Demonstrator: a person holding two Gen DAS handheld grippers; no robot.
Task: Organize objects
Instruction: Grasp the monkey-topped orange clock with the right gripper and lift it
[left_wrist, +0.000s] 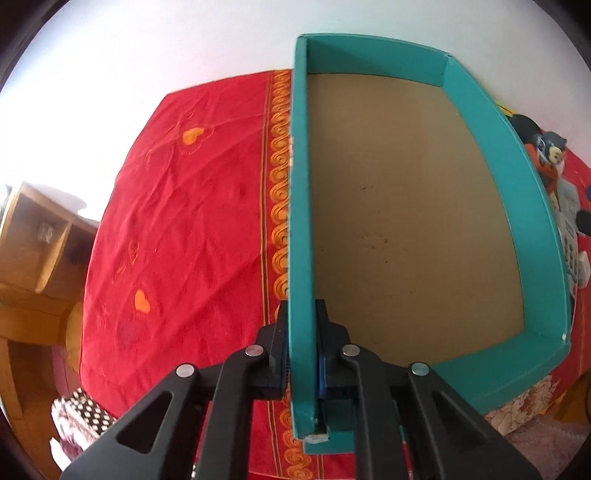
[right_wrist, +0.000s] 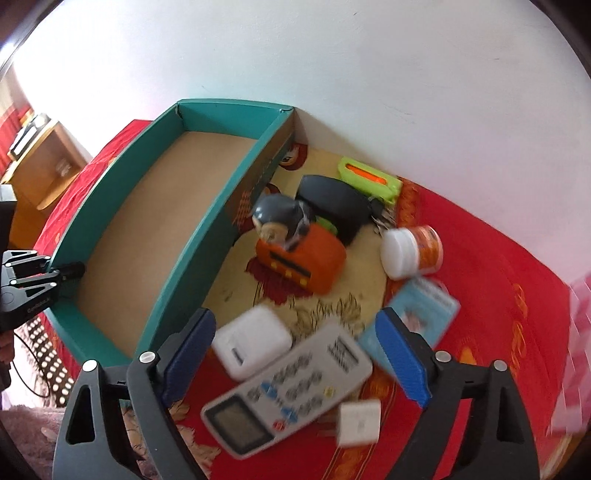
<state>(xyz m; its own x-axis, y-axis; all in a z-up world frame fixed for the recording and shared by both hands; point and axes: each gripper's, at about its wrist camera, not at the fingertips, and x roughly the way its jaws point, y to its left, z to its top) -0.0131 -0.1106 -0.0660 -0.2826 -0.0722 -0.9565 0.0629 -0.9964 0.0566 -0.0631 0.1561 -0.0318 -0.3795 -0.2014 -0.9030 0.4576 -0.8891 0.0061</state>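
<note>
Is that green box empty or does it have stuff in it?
Empty: the box shows only its bare brown floor in both views; the objects lie outside it.

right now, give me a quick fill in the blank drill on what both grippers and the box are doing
1. The left gripper is shut on the ____ of the teal box.
2. The box holds ____.
3. The right gripper hangs open above the grey ____.
4. The white-lidded jar lies on its ____.

Missing words: wall; nothing; remote; side
</note>
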